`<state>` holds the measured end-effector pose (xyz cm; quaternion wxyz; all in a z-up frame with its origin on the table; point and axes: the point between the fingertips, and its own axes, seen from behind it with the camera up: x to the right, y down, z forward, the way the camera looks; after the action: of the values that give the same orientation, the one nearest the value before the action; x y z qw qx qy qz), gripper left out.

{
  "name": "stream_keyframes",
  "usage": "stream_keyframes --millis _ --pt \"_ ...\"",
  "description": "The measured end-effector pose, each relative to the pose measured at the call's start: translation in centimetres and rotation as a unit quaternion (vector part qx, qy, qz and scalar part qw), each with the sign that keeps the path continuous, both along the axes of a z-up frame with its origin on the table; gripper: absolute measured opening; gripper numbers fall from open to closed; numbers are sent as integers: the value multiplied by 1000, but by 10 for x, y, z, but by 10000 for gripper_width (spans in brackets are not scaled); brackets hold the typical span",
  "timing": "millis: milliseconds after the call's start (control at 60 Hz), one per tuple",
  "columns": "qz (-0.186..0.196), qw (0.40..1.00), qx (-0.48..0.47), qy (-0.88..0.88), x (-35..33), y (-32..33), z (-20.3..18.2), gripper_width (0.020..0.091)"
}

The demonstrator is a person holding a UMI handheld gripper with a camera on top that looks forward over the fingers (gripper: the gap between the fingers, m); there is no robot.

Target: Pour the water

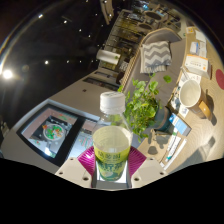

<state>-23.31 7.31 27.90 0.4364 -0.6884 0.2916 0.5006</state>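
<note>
A clear plastic bottle (111, 140) with a white cap and a green and yellow label stands upright between my fingers. My gripper (111, 160) is shut on the bottle, both magenta pads (87, 158) pressing its labelled sides. Just beyond the bottle, a little to the right, is a leafy green plant (143, 100) in a pot. A white cup or bowl (188, 93) sits on the desk farther right.
The scene is a cluttered pale desk (80, 105). A black box with a colourful picture (52, 131) lies left of the fingers. A grey and white zigzag cloth (155, 52) and a metal can-like object (108, 59) lie beyond. Small items crowd the right side.
</note>
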Motion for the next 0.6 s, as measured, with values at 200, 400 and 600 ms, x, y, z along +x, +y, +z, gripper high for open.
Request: stream_keyframes --millis 200,400,600 --pt "-22 972 -60 225 55 55 -17 390" --pt "-46 921 -120 369 80 79 -58 388" --pt "-40 919 -150 363 80 80 -82 386"
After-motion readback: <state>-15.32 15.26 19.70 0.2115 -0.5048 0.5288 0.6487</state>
